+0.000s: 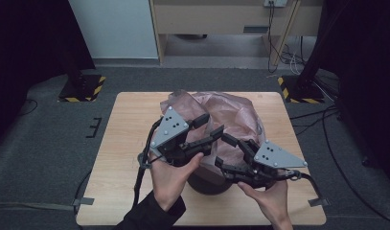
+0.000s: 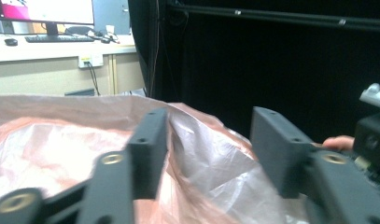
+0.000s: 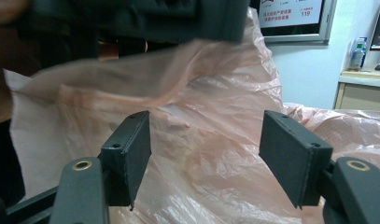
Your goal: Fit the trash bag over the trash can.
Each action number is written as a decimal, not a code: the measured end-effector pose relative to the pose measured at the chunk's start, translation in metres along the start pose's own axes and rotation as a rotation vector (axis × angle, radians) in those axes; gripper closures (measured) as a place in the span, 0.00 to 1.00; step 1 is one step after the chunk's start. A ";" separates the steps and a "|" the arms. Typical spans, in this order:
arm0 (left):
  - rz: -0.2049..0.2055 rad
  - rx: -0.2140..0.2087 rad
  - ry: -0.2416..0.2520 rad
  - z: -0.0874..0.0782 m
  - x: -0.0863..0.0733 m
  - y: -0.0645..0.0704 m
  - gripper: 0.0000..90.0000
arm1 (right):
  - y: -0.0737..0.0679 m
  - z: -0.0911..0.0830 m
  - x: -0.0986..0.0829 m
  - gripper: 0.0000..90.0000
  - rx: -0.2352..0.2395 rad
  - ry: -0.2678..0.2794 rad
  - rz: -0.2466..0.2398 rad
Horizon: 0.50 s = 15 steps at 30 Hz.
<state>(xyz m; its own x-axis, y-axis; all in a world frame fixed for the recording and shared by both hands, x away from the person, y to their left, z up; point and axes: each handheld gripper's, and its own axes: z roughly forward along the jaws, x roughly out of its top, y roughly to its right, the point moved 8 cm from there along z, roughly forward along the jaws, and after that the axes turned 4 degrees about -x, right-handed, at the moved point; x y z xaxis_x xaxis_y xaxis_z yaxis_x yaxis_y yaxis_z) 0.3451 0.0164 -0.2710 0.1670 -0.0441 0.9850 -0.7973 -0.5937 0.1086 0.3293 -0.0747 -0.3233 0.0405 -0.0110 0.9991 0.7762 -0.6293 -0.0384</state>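
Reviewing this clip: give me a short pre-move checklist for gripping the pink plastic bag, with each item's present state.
1. Left gripper open: ok.
2. Right gripper open: ok.
3. Pink plastic bag film lies between the left jaws: ok, a fold rises there.
4. Film between the right jaws: cannot tell; the bag sits behind them.
5. Dark round container under the bag steady on the table: cannot tell.

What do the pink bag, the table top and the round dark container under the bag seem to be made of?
Pink bag: thin plastic film, translucent and glossy, judging by its crinkles and sheen. Table top: looks like light wood or wood laminate, matte, with faint grain. Dark container: smooth and dark, possibly plastic; too little shows to be sure.
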 end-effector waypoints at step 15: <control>-0.028 -0.006 0.061 -0.035 -0.014 -0.016 1.00 | 0.008 -0.010 -0.002 0.38 -0.029 0.008 0.018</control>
<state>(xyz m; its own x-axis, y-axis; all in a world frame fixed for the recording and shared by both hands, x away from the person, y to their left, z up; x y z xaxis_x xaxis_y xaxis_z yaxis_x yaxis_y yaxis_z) 0.3357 0.0546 -0.2816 0.1537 0.0222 0.9879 -0.7961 -0.5894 0.1371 0.3286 -0.0877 -0.3258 0.0497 -0.0287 0.9984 0.7565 -0.6515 -0.0564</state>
